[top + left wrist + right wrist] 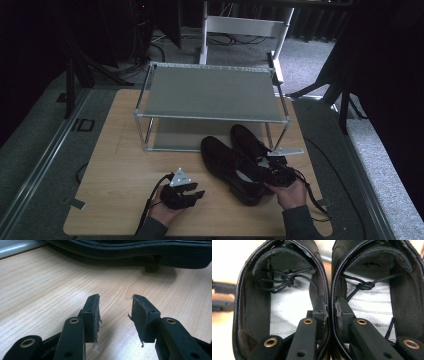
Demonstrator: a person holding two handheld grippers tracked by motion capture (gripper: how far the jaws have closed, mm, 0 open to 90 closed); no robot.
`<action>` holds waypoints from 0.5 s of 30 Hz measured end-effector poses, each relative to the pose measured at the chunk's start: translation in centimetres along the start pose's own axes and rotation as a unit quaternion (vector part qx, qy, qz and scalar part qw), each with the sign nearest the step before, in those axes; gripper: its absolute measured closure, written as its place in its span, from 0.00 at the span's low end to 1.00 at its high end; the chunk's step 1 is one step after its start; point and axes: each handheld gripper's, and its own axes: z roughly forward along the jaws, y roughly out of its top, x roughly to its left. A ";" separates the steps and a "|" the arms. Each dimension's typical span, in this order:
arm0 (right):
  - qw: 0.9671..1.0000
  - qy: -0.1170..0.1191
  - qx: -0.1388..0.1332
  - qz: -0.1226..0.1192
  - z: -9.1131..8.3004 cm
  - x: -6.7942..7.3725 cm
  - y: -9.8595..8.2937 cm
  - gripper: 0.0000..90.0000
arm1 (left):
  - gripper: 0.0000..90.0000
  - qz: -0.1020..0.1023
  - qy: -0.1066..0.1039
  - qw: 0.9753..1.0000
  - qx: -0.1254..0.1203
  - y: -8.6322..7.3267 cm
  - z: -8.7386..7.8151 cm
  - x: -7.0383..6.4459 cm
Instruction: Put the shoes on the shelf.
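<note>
1. The pair of black shoes (pixel 239 162) lies on the surface (pixel 115 150), just in front of the metal rack (pixel 210 92).
2. The right claw (pixel 331 308) pinches both shoes' inner walls together; lifting seems next.
3. The left claw (pixel 115 312) gapes empty nearby.

A lab or recording studio set-up: a small wooden bench (pixel 115 165) stands alone on grey carpet (pixel 310 60), ringed by black curtains (pixel 380 60) and dark stand legs (pixel 75 75), with loose cables (pixel 170 37) trailing across the far floor under a white frame (pixel 245 25).
</note>
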 end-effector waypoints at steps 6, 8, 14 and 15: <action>1.000 -0.010 -0.014 0.003 0.7 0.5 1.0 0.90 | 0.65 -0.003 0.007 1.000 -0.003 0.0 -0.3 0.3; 1.000 -0.011 -0.016 0.004 0.9 0.6 1.1 0.90 | 0.65 -0.003 0.012 1.000 -0.004 0.2 -0.5 0.4; 0.999 -0.020 -0.026 0.011 2.1 1.1 2.5 0.89 | 0.65 -0.011 0.023 1.000 -0.015 0.5 -1.0 0.9; 0.999 -0.021 -0.027 0.013 2.3 1.2 2.7 0.90 | 0.65 -0.012 0.024 1.000 -0.016 0.6 -1.0 1.0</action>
